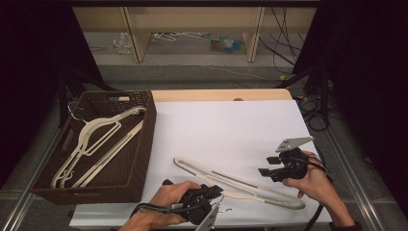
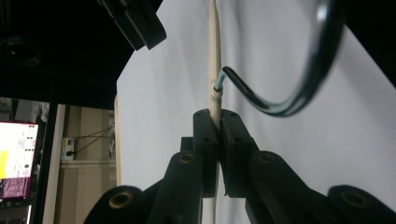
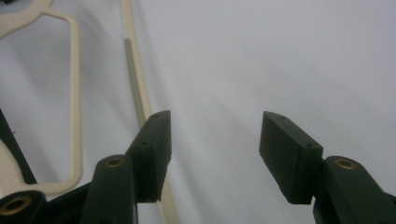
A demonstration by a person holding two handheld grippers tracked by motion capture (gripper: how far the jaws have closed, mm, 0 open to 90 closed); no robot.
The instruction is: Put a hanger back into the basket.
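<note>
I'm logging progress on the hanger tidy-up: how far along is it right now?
Done: two cream hangers already lie in the brown basket. In hand: the left claw is shut on the neck of a third hanger on the white table, beside its metal hook; the right claw is open next to it. Left: moving that hanger into the basket.

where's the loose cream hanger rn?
In the high view the cream hanger lies on the white table, front centre, right of the brown basket. The left tool is clamped on its neck by the hook.
</note>
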